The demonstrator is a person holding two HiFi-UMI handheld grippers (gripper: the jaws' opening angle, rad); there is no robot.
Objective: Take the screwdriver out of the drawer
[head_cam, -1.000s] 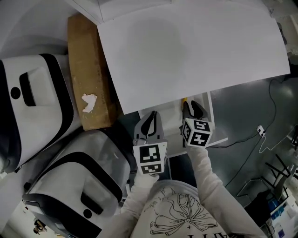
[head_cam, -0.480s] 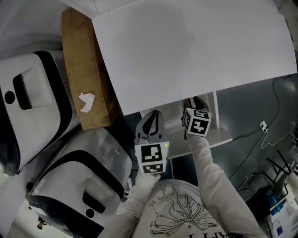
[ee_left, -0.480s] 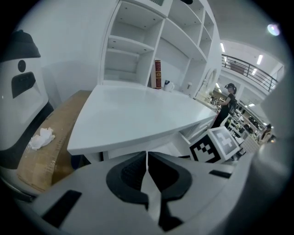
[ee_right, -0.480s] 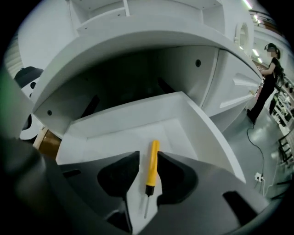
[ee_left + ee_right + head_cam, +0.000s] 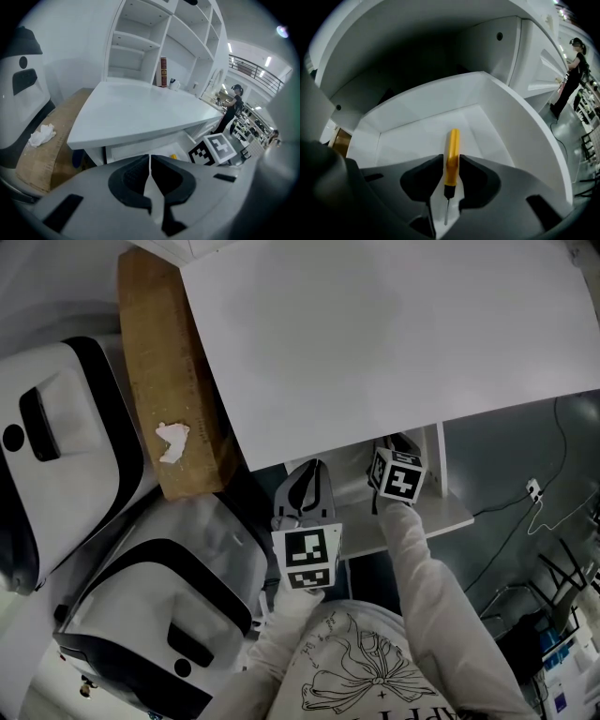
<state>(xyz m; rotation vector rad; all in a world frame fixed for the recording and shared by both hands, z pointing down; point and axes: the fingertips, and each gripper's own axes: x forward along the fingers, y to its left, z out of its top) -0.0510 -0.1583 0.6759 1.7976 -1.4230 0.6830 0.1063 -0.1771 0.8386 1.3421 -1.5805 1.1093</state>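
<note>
The screwdriver (image 5: pixel 451 159) has a yellow handle and a thin metal shaft and lies on the floor of the open white drawer (image 5: pixel 520 126). My right gripper (image 5: pixel 451 161) points steeply down into the drawer with the handle between its pads. Its jaws are closing and stand close along the handle's sides. In the head view my right gripper (image 5: pixel 394 446) reaches under the desk edge into the drawer (image 5: pixel 452 514). My left gripper (image 5: pixel 303 486) hangs in front of the drawer, shut and with nothing in it. From the left gripper view (image 5: pixel 150 161) a bit of the yellow handle (image 5: pixel 174 156) shows.
The white desk top (image 5: pixel 375 334) overhangs the drawer. A long cardboard box (image 5: pixel 169 381) stands left of the desk, with two white and black machines (image 5: pixel 56 427) beside it. White shelves (image 5: pixel 154 47) rise behind the desk. A person (image 5: pixel 233 105) stands far off.
My right gripper has sunk deeper into the drawer, further under the desk edge. The left gripper has dropped a little and stays shut.
</note>
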